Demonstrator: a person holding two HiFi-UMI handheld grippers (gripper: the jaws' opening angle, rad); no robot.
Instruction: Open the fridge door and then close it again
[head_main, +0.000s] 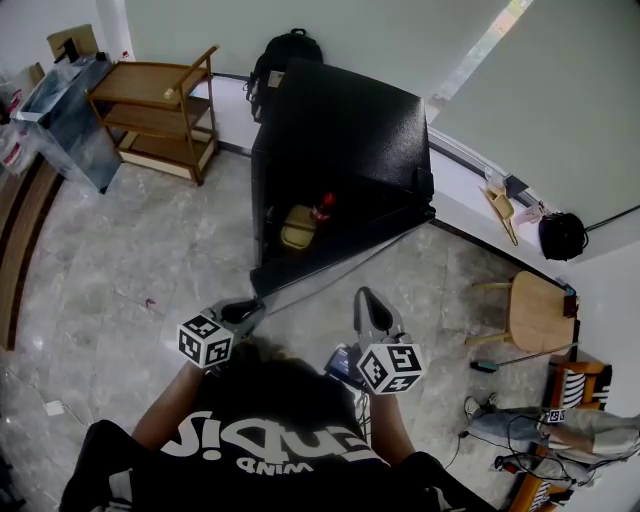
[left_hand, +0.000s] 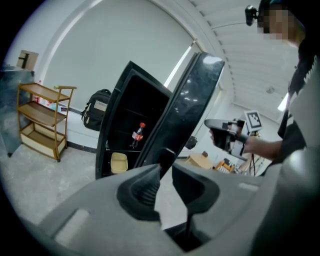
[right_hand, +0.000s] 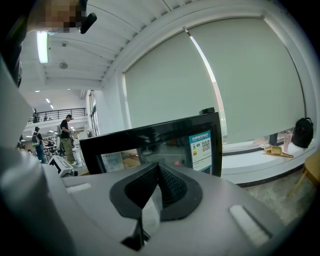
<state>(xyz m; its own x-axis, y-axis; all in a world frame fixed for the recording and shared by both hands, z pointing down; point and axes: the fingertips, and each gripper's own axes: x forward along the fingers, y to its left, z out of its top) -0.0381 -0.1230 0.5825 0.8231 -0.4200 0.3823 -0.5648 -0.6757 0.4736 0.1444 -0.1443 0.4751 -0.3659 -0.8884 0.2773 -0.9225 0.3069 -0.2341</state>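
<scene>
The black fridge (head_main: 340, 130) stands on the floor with its door (head_main: 340, 262) swung wide open. Inside I see a red-capped bottle (left_hand: 138, 134) and a yellow container (left_hand: 119, 162). My left gripper (head_main: 250, 308) is at the door's free edge. In the left gripper view that dark edge (left_hand: 167, 156) sits between the tips of the left gripper (left_hand: 166, 170), whose jaws stand narrowly apart and close on it. My right gripper (head_main: 368, 300) hangs apart from the door on its outer side, shut and empty. Past the right gripper (right_hand: 159, 167) is the door's outer face with a label (right_hand: 202, 147).
A wooden shelf cart (head_main: 160, 110) stands at the far left and a black backpack (head_main: 285, 55) behind the fridge. A low ledge runs along the right wall, with a black bag (head_main: 562, 235) on it. A wooden stool (head_main: 535, 310) and cables (head_main: 500, 420) are at the right.
</scene>
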